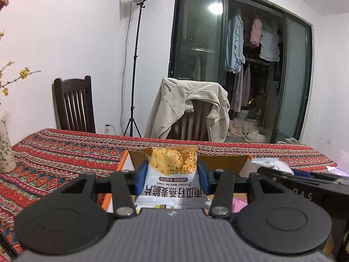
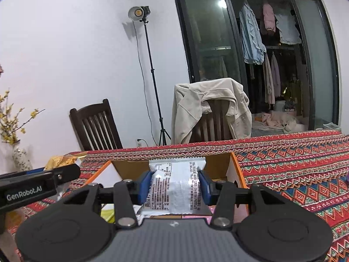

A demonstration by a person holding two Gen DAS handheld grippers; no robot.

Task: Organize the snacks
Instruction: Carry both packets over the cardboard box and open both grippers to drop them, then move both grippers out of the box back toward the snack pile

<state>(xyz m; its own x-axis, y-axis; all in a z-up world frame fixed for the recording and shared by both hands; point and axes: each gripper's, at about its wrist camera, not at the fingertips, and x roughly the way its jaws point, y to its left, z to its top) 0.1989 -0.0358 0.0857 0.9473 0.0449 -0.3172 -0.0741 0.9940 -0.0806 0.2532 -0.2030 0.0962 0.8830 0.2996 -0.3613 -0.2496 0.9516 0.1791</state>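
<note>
Two grippers each clamp a snack packet above an open cardboard box (image 1: 226, 163) on the patterned tablecloth (image 1: 65, 148); the left gripper (image 1: 172, 174) pinches a white-and-orange oat crisp packet (image 1: 172, 172) between its blue pads, printed face toward the camera. The right gripper (image 2: 176, 184) grips a silver-white packet (image 2: 176, 187) showing its back label, held over the box's near side; the two grippers sit just beside each other.

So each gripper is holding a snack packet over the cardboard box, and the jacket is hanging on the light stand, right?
Nearly. The left gripper and right gripper do each clamp a snack packet over the cardboard box. But the jacket hangs on a chair's back, not the light stand; both wrist views show it.
</note>
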